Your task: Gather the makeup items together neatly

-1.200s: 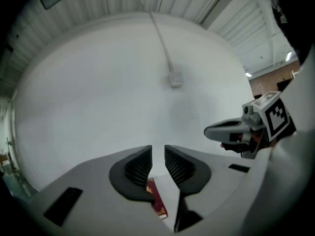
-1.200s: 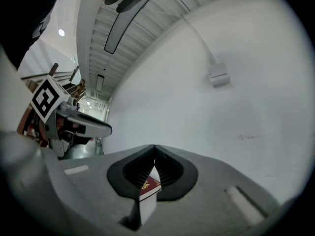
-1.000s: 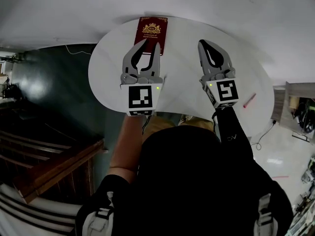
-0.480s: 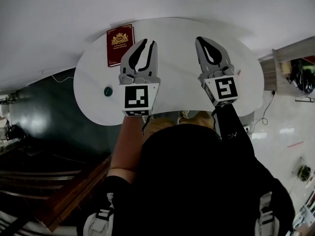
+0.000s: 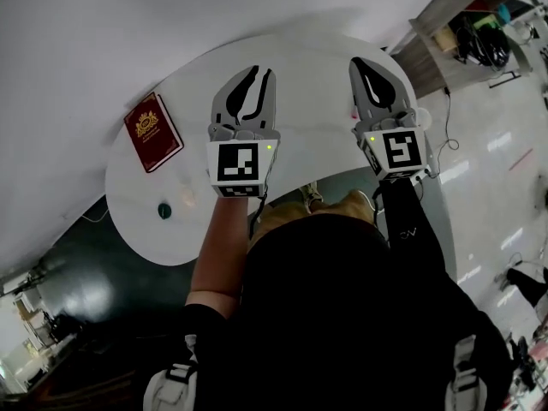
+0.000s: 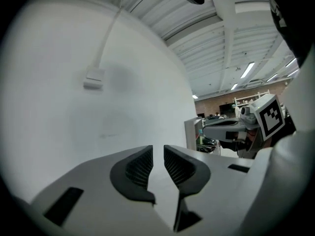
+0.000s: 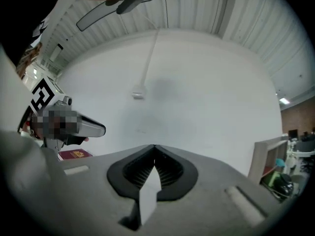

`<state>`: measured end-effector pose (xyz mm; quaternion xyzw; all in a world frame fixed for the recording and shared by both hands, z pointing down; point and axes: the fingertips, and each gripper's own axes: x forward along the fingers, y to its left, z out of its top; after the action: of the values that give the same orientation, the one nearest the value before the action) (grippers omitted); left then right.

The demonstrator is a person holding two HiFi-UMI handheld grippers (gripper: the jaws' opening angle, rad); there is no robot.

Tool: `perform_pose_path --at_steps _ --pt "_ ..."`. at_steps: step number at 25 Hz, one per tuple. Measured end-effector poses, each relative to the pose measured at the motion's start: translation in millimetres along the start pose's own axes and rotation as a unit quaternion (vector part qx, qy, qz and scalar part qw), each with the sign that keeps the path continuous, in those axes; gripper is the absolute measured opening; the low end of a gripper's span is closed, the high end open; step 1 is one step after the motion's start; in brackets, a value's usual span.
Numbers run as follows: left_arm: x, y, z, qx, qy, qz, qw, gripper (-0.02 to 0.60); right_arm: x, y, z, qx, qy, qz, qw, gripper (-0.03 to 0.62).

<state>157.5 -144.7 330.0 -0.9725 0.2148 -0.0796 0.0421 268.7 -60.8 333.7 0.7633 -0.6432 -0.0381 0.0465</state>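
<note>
White wall (image 5: 103, 24) fills the far side of the head view, and a thin cable (image 6: 110, 28) runs down it to a small box. Dark floor (image 5: 94, 315) lies at lower left; pale glossy floor lies at right. An oval white desk (image 5: 312, 92) stands against the wall. The person (image 5: 342, 315), in a black top, stands at the desk's near edge with both arms held forward. A light wooden shelf unit (image 5: 462, 24) stands past the desk's right end.

Left tool (image 5: 262, 69) is held over the middle of the desk and points toward the wall. Its own view shows the ribbed pads of this tool (image 6: 158, 154) standing a little apart, with nothing between them. Right tool (image 5: 360, 62) is held over the right part of the desk, parallel to the left one. Its own view shows this tool (image 7: 155, 149) closed, tips meeting, with nothing gripped.

A dark red booklet (image 5: 153, 132) with a gold crest lies flat near the desk's left end, close to the far edge. A small round dark-green item (image 5: 164, 210) sits near the left end by the near edge, apart from the booklet and well away from both tools. What kind of item it is cannot be told at this size.
</note>
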Motion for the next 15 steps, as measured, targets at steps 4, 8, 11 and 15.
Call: perform_pose_path --at_steps 4,8,11,15 --pt "33.9 -44.1 1.3 -0.001 -0.001 -0.068 0.9977 0.069 -35.3 -38.5 -15.0 -0.001 0.018 -0.064 0.998 0.005" --pt "52.8 -81.7 -6.5 -0.002 0.002 -0.129 0.9916 0.07 -73.3 -63.5 -31.1 0.002 0.042 -0.131 0.99 0.005" --pt "58.5 -103.0 -1.3 0.001 0.004 -0.159 0.9873 0.071 -90.7 -73.4 -35.5 0.005 0.051 -0.158 0.986 0.005" --pt "68.5 -120.0 -10.6 -0.009 0.017 -0.179 0.9836 0.069 -102.7 -81.2 -42.0 0.012 0.06 -0.179 0.982 0.005"
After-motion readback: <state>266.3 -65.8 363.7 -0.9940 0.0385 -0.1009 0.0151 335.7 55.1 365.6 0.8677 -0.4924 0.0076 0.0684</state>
